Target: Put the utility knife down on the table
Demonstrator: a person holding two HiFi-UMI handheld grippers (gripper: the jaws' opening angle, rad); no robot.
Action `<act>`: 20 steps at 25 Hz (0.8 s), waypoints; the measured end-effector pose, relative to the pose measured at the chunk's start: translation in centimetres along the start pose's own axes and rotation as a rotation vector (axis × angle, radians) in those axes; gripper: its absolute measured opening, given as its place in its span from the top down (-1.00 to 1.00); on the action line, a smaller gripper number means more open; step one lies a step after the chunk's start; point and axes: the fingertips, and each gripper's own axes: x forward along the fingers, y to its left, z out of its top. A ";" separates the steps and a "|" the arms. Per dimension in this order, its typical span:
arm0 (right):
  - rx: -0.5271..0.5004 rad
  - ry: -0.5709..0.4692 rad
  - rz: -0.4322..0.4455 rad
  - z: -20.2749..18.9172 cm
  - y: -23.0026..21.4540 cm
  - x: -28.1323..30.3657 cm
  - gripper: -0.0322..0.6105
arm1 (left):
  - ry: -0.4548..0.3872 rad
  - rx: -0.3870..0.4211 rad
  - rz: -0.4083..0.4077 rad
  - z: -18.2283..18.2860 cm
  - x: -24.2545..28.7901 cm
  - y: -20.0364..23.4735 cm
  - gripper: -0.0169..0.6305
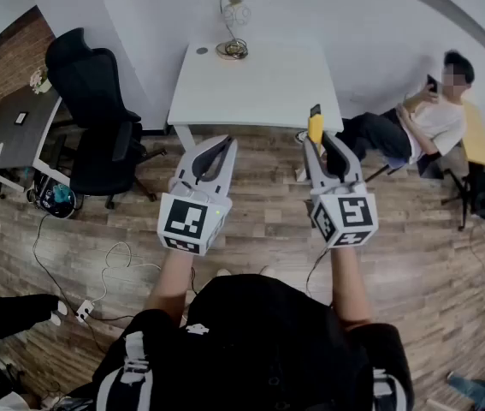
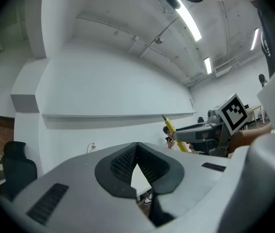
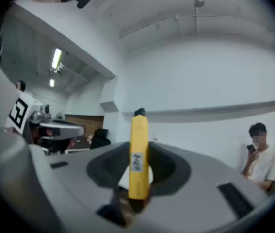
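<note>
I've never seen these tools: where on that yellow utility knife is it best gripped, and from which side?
Its lower yellow body, coming in level from the side, as the right hand-held gripper does now. The utility knife is a long slim bar standing nearly upright, dark tip on top; a low grip probably keeps the blade end clear.

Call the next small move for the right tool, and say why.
Probably carry the right tool forward until it is over the white table. It holds the yellow utility knife upright and appears short of the table's near edge, above the wood floor, so releasing now would likely drop the knife there.
</note>
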 end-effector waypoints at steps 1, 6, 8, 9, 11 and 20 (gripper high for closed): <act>0.004 0.003 0.001 -0.1 0.0 0.1 0.47 | 0.000 -0.001 0.000 0.0 0.1 0.0 0.89; 0.006 0.009 0.004 -0.2 -0.1 0.3 0.47 | 0.003 -0.004 -0.002 -0.2 0.5 0.0 0.89; 0.003 0.008 0.009 -0.3 -0.1 0.3 0.47 | 0.006 -0.006 -0.003 -0.3 0.6 -0.1 0.89; 0.003 0.009 0.011 -0.3 -0.2 0.3 0.47 | 0.007 -0.008 -0.002 -0.4 0.6 -0.2 0.89; 0.008 0.013 0.014 -0.5 -0.2 0.4 0.47 | 0.011 -0.009 0.002 -0.7 0.6 -0.2 0.89; 0.008 0.013 0.040 -1.2 -2.5 0.3 0.47 | 0.021 -0.013 0.026 -1.0 2.3 -1.6 0.89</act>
